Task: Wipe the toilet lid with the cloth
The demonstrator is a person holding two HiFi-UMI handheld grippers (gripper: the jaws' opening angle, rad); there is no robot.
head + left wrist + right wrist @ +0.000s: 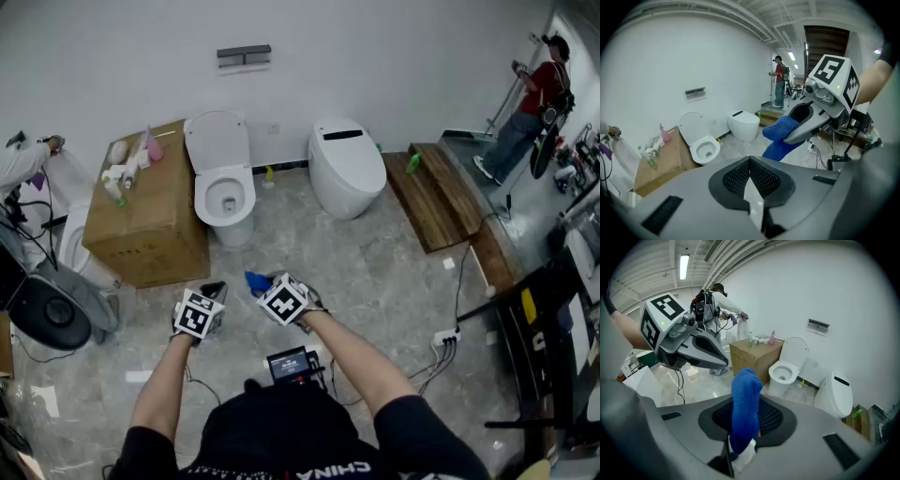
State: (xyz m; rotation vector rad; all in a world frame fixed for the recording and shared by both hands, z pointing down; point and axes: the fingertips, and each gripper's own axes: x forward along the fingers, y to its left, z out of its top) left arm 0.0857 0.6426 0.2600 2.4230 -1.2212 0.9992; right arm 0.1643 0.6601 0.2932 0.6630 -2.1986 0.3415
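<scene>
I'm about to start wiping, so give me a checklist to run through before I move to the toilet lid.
1. Cloth gripped: ok. The cloth is pinched in the right gripper.
2. Left gripper free: ok. The left gripper is shut on nothing.
3. Lid within reach: not ok. The open toilet and the closed toilet stand across the floor from both grippers.
4. Which lid to wipe: cannot tell. The raised lid and the lowered lid both show.
5. Cloth clean or damp: cannot tell.
</scene>
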